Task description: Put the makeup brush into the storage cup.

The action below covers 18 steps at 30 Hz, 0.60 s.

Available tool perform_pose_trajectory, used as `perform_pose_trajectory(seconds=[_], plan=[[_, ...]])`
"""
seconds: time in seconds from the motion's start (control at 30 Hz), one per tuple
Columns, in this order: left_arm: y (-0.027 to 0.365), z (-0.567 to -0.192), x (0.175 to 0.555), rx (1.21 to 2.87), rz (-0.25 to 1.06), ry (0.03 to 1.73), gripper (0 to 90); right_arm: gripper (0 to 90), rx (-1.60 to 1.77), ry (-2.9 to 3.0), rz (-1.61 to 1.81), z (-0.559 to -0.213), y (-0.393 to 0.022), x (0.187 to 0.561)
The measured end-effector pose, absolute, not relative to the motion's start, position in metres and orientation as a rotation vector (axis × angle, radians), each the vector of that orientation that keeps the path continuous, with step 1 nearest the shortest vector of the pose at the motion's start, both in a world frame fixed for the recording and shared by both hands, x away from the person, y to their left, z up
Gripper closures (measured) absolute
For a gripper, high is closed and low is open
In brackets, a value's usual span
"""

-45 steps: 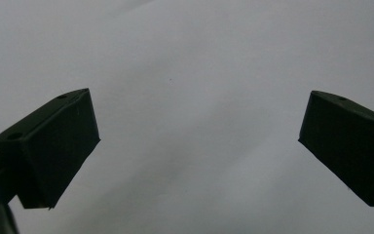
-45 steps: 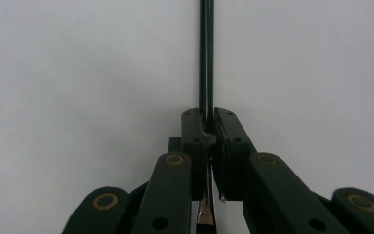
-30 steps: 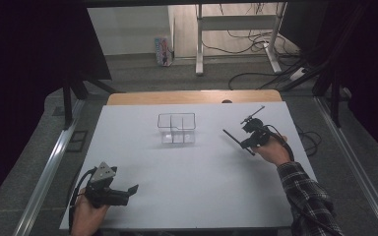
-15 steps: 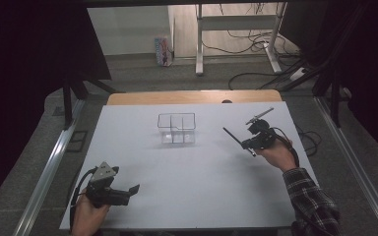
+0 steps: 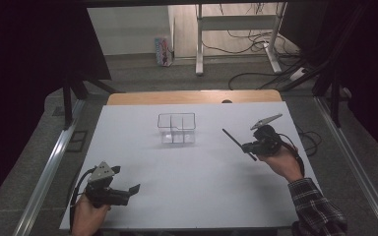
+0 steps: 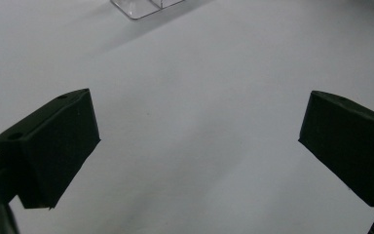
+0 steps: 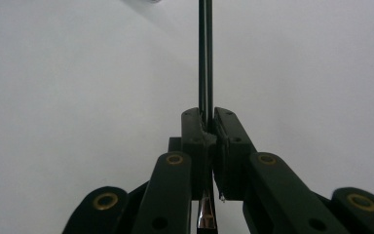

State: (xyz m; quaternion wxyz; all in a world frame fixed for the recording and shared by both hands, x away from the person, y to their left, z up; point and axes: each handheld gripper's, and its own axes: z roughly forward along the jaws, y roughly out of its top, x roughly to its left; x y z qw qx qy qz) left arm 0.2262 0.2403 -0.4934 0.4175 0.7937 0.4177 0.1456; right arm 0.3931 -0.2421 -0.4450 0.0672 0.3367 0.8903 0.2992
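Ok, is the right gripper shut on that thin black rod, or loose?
Shut on it: the right gripper has its jaws pressed together around the thin black rod, which sticks out past them.

The white table top lies bare between the two hands, giving open passage across its middle. One obstacle stands toward the far edge: a clear plastic box with compartments, with bare surface on all sides.
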Motion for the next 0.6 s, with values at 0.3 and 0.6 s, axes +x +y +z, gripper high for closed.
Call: perform_pose_trajectory(seconds=[0.3, 0.6], plan=[[0.241, -0.493, 0.226, 1.968, 0.34, 1.033, 0.0, 83.7, 0.951, 2.713, 0.921, -0.443, -0.235, 0.376], [0.238, -0.491, 0.226, 1.975, 0.319, 1.046, 0.0, 83.7, 0.909, 2.761, 0.918, -0.443, -0.231, 0.365]])
